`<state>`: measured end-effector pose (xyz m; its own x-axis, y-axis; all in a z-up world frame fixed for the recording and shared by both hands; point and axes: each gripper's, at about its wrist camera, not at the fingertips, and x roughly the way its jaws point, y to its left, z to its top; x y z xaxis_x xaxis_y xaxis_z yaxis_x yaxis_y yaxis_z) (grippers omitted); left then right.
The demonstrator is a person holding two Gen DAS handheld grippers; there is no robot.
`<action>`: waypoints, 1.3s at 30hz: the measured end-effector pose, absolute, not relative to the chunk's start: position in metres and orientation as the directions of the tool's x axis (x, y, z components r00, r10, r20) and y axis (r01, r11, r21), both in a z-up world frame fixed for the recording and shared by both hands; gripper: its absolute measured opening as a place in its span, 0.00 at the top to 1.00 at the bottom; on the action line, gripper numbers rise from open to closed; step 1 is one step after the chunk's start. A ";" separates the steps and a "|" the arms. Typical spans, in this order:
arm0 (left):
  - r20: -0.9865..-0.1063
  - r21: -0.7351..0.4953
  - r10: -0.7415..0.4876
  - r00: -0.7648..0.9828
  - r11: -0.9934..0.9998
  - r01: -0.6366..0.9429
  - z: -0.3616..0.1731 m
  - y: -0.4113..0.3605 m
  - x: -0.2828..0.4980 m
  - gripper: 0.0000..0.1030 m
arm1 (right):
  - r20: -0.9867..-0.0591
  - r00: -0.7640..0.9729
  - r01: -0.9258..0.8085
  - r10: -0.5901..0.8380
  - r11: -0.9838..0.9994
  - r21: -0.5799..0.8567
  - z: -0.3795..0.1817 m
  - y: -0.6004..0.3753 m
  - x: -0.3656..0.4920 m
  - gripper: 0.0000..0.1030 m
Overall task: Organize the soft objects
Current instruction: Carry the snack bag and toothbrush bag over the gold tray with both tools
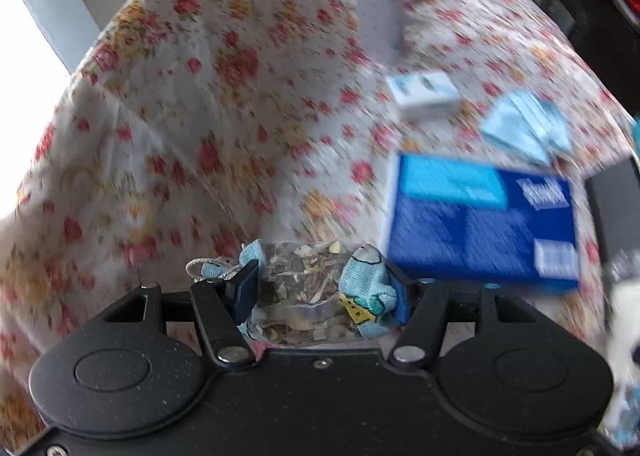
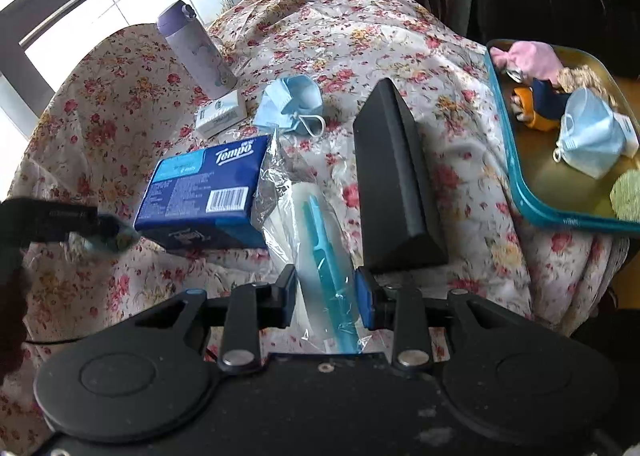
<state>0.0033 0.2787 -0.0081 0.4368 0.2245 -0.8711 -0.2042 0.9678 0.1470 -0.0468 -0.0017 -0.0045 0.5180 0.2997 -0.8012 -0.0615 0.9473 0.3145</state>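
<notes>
My left gripper (image 1: 320, 292) is shut on a small sachet (image 1: 304, 280), clear in the middle with dried bits inside and pale blue cloth at both ends, held above the floral cloth (image 1: 180, 136). The right wrist view shows that gripper blurred at the left edge. My right gripper (image 2: 326, 296) is shut on a clear plastic bag (image 2: 316, 224) with a white roll and a blue strip inside. A blue face mask (image 2: 288, 104) lies loose on the cloth. At the right, a teal-rimmed tray (image 2: 516, 176) holds a pink cloth (image 2: 528, 60), another mask (image 2: 592, 136) and other soft items.
A blue tissue pack (image 2: 204, 188) lies at centre left, with a small white box (image 2: 220, 112) and a purple bottle (image 2: 196, 48) behind it. A black wedge-shaped box (image 2: 396, 176) stands between the plastic bag and the tray. The cloth drops off at the right, below the tray.
</notes>
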 end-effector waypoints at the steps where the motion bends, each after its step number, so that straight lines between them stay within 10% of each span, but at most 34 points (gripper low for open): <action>1: -0.876 0.146 0.215 0.431 0.971 -0.189 -0.008 0.274 -0.003 0.43 | -0.800 0.519 -0.058 0.301 0.946 0.318 -0.007 -0.003 -0.049 0.70; 39: -0.874 -0.019 -0.184 0.451 0.938 0.347 0.019 0.084 -0.057 0.43 | -0.759 0.623 0.242 0.189 0.876 0.417 0.001 -0.095 -0.112 0.70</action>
<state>-0.0566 0.0845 0.0185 0.4505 -0.1844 -0.8735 0.3473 0.9376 -0.0188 -0.1119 -0.0950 0.0010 0.6234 0.1889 -0.7588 0.2417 0.8763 0.4167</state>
